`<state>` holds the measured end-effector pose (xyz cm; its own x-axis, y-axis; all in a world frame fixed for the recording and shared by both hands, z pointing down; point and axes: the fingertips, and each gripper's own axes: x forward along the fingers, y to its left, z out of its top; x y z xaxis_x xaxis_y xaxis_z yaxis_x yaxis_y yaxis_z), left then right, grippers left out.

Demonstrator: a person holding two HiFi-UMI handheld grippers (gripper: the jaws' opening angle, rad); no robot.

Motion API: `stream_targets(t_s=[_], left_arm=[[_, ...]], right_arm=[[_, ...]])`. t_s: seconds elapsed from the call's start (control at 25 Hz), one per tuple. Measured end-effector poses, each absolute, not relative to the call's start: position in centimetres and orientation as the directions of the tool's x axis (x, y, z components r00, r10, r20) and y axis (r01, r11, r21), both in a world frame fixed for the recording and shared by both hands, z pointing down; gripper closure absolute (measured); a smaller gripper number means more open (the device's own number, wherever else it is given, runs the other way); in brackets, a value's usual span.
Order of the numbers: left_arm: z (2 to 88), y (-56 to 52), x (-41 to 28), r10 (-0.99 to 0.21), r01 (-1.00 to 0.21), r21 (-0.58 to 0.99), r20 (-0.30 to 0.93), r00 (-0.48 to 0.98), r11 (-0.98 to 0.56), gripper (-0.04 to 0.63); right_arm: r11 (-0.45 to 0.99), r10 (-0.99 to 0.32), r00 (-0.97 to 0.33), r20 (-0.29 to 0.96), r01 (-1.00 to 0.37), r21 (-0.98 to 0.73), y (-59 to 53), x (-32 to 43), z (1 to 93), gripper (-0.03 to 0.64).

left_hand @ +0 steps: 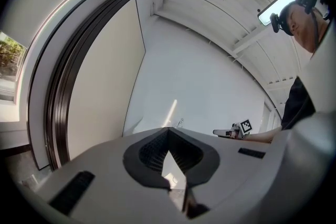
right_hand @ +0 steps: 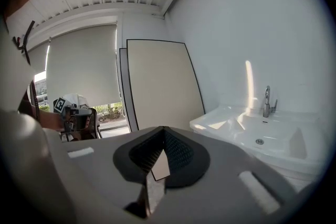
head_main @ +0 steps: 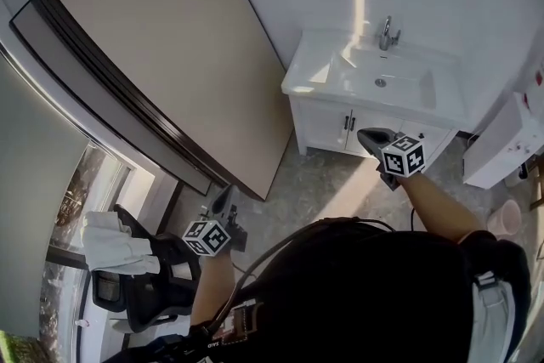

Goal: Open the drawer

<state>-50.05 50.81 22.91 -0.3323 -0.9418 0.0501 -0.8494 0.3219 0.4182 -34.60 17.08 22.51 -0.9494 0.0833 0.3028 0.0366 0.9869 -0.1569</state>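
Note:
A white vanity cabinet (head_main: 327, 125) with a sink (head_main: 387, 81) and a chrome tap (head_main: 387, 34) stands against the far wall; its front carries small dark handles (head_main: 348, 123). I cannot pick out a separate drawer front. My right gripper (head_main: 367, 134) hangs shut and empty in front of the cabinet, apart from it. In the right gripper view the jaws (right_hand: 163, 128) meet, with the sink (right_hand: 262, 134) to their right. My left gripper (head_main: 228, 193) is lower left, far from the cabinet, its jaws (left_hand: 168, 129) together with nothing in them.
Large beige panels (head_main: 170, 55) lean on the wall at the left. A dark chair with a white cloth (head_main: 110, 242) stands at the lower left. A white fixture (head_main: 501, 140) and a pink bucket (head_main: 510, 217) are right of the cabinet. Grey floor (head_main: 314, 183) lies between.

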Motion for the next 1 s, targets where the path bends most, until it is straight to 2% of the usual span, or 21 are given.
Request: stream_targets(t_s=[0.24,0.6,1.0], left_arm=[[24.1,50.5,-53.7,-0.932,-0.830,0.438,0.061,-0.356,0.346,0.604],[23.6,45.4,-59.9,-0.882,-0.791,0.414,0.066,-0.467,0.450,0.604],[22.0,31.1,-65.5,-0.865,-0.783,0.399,0.055,-0.499,0.478,0.604]], right_arm=[[0.985,0.082,-0.949,0.306,0.031,-0.169,15.3,-38.8,23.0,0.615],[0.969,0.189,-0.939,0.288,0.132,-0.207,8.5,-48.4,24.7,0.615],[0.957,0.270,-0.922,0.275,0.225,-0.186,-4.2,-56.8,23.2,0.615]])
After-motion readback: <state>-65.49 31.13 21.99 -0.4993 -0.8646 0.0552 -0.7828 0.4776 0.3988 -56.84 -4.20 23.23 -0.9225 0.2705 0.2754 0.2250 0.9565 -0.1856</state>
